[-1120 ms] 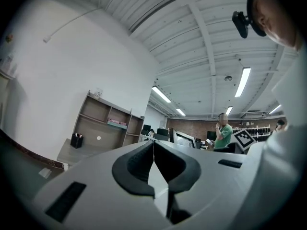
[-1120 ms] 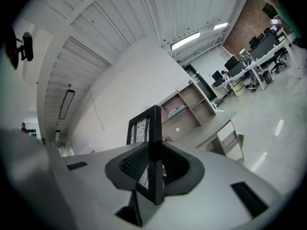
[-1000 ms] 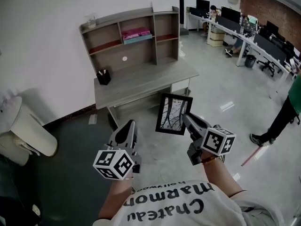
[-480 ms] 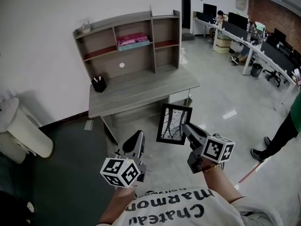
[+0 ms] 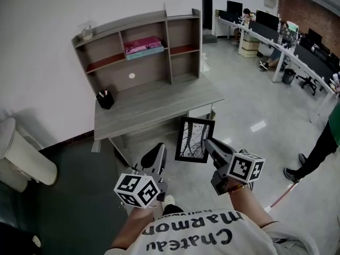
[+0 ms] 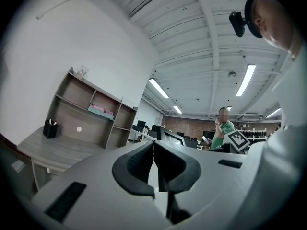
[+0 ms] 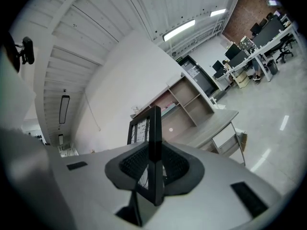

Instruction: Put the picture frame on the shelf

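Your right gripper point(image 5: 207, 141) clamped the picture frame point(image 5: 194, 139) by its edge; your left gripper point(image 5: 158, 152) had its jaws together, empty. The shelf point(image 5: 139, 47) stood ahead.

I'm pretty sure this is an open-plan office: long white desks point(image 5: 264, 37), rows of black computer monitors point(image 5: 267, 20), ceiling strip lights point(image 6: 247, 79).

The right gripper point(image 5: 207, 142) clamps the right edge of the black picture frame point(image 5: 194, 139), which stands upright just left of its jaws. The left gripper point(image 5: 155, 153), near the frame's other side, carries nothing. Ahead of both jaws stands a grey desk point(image 5: 159, 97) with a shelf point(image 5: 169, 49) on top, a pink box point(image 5: 142, 45) in the shelf's upper middle compartment and a black pen cup point(image 5: 105, 99) on the desk.
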